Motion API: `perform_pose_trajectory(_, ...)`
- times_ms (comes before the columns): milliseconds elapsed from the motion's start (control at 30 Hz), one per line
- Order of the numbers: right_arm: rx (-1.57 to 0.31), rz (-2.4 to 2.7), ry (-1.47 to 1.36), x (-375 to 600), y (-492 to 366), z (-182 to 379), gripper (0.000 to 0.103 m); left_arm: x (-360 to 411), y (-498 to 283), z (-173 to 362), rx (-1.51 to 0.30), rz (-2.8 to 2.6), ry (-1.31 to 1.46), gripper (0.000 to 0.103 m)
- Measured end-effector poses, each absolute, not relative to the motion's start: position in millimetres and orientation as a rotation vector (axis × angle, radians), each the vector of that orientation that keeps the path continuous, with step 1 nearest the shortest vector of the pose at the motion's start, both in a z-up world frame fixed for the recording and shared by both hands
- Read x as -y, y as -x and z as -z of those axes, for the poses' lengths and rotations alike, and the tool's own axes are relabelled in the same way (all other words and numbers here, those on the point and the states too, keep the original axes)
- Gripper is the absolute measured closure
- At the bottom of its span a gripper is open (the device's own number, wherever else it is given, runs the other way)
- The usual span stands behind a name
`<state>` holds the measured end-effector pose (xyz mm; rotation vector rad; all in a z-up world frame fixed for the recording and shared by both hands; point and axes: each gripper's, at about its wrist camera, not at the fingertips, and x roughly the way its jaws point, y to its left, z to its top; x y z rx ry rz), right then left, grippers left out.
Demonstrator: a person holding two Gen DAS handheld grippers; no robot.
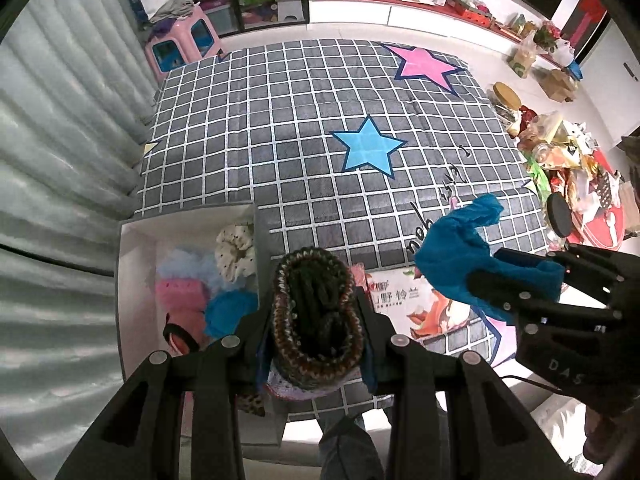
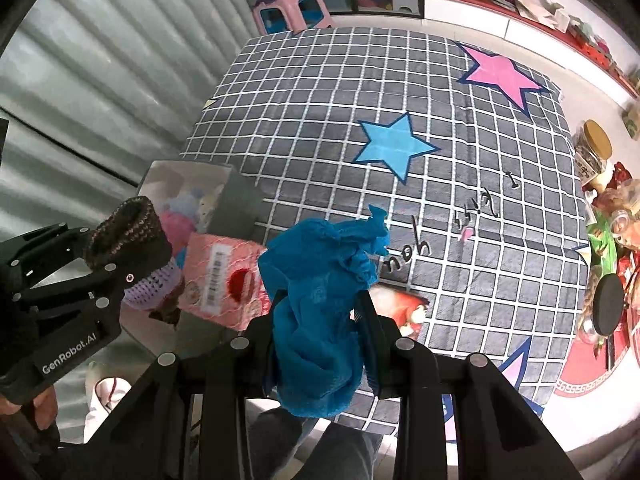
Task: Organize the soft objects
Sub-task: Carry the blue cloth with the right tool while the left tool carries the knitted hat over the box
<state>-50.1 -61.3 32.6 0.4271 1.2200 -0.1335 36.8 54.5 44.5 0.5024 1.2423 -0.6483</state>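
Left tool (image 1: 316,320) clamped on knit hat (image 1: 316,312); right tool (image 2: 320,320) clamped on blue cloth (image 2: 320,288), box (image 1: 132,240) alongside.

I see a knitted brown-and-green sock (image 1: 316,316) with a lilac band, mouth facing up, raised just right of the white box (image 1: 128,248). Inside the box lie a cream dotted scrunchie (image 1: 235,249) at 12 o'clock, a pale blue fluffy piece (image 1: 188,264), a pink one (image 1: 182,300) and a blue cloth (image 1: 228,312) at 3 o'clock. A crumpled blue mesh cloth (image 2: 324,300) hangs, possibly a net pouch, at 3 o'clock from the sock.
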Motion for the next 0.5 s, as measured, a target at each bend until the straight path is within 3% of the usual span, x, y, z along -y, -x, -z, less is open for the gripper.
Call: perform_pose_trajectory(500, -1.215, 0.064, -0.345, 18.3, 38.4, -50.7, 0.069, -97.1, -32.4, -54.1, -1.231, 0.612, -0.440, 0.065)
